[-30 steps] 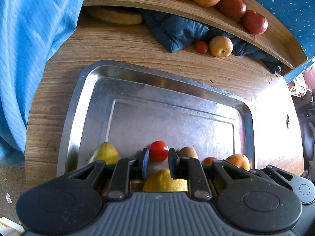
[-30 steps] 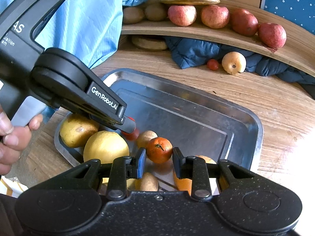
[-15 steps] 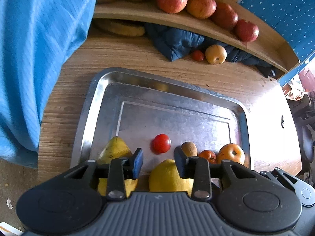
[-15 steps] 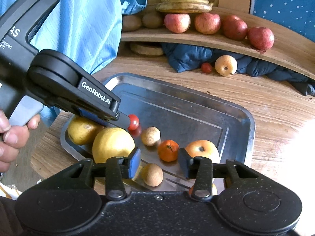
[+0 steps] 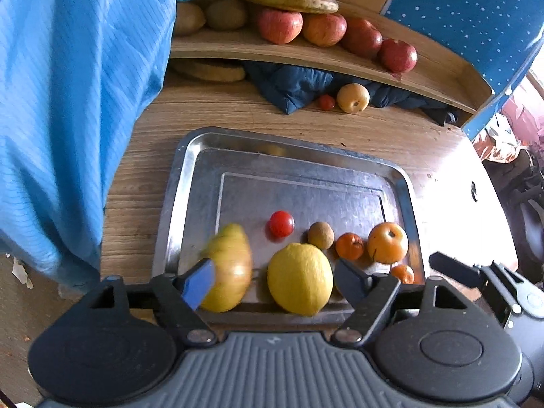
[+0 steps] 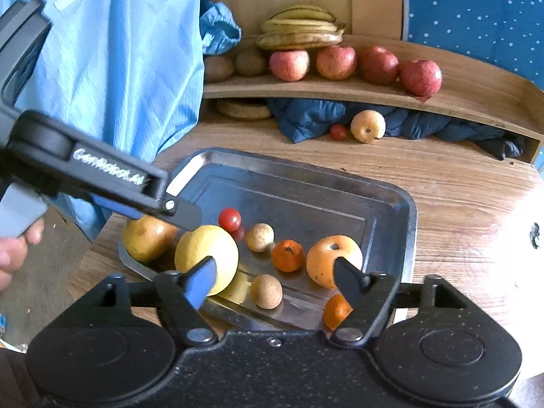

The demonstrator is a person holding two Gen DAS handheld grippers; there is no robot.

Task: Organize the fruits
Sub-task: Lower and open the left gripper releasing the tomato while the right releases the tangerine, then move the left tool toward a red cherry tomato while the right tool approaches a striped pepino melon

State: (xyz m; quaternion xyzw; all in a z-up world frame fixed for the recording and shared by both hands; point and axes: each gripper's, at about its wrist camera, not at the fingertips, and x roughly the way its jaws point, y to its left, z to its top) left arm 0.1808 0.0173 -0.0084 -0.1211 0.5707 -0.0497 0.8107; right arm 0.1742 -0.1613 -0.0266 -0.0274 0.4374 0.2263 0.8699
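**A:** On the metal tray (image 6: 391,204), down at its near edge, we've got the fruit bunched in a loose row: the cherry tomato (image 6: 229,218), a small brown fruit (image 6: 259,237), the mandarin (image 6: 287,255), and the orange-yellow apple (image 6: 331,260) at about three o'clock from it.

**B:** And both tools are empty. Our right gripper (image 6: 275,280) has just been opening, jaws spread wide with nothing pinched; the mandarin sits beyond the tips at twelve o'clock, clear of both pads.

**A:** Same story on the left gripper (image 5: 275,280). Its jaws have just been opening too, and the tomato lies free on the tray floor at twelve o'clock from that gap. The big lemon (image 5: 300,278) shows between the tips, but lower, and neither pad presses it.

**B:** The pear (image 5: 228,268) sits at nine o'clock of the lemon, long axis running away from us toward the tray's far rim.

**A:** So what's left? Out at twelve o'clock, well apart from the tray, a pale apple (image 6: 368,125) and a second small tomato (image 6: 338,131) rest on the table (image 6: 459,183) against the dark blue cloth (image 6: 306,119).

**B:** That pair lies straight ahead of both tools; we'd judge the right hand slightly nearer. Above them, the shelf (image 6: 476,91) holds red apples and bananas.
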